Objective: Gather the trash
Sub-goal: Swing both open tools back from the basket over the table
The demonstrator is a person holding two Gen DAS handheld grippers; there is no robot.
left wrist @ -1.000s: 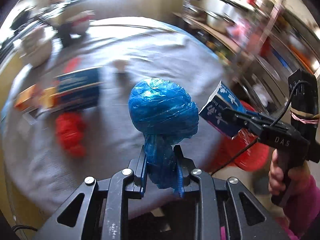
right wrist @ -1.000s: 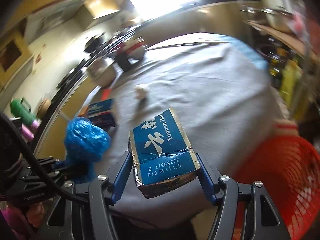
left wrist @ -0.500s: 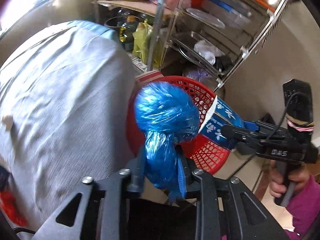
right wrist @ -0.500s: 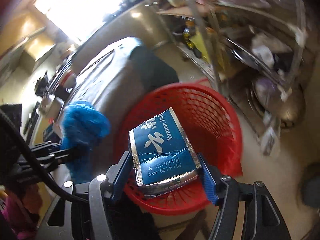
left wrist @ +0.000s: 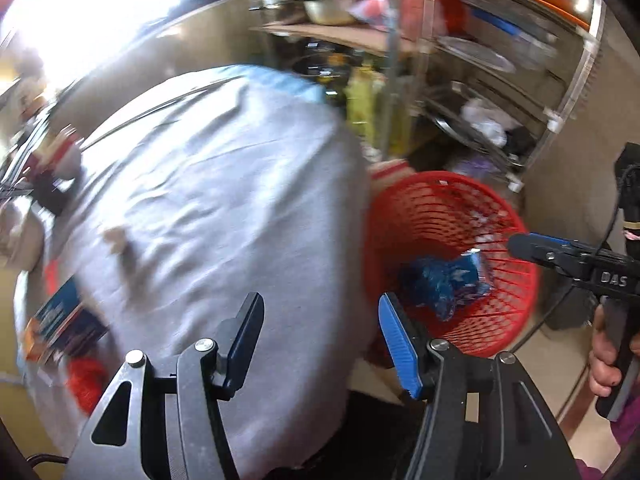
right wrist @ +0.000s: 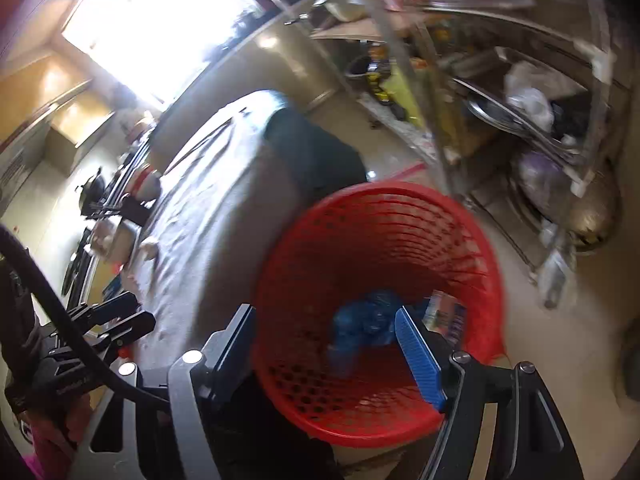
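A red mesh basket (left wrist: 448,196) (right wrist: 384,216) stands on the floor beside the table. A blue plastic bag (left wrist: 428,284) (right wrist: 360,320) and a blue carton (left wrist: 474,272) (right wrist: 444,312) lie inside it. My left gripper (left wrist: 320,336) is open and empty, over the table edge next to the basket. My right gripper (right wrist: 328,352) is open and empty above the basket; it also shows in the left wrist view (left wrist: 532,248) at the right.
A round table with a grey cloth (left wrist: 208,200) carries a blue box (left wrist: 64,328), red trash (left wrist: 86,380) and a small white scrap (left wrist: 116,236). A metal rack (left wrist: 480,92) with pots and bags stands behind the basket.
Both grippers opened. The blue bag and the blue carton dropped out of them into the red basket. The left view swung back toward the table.
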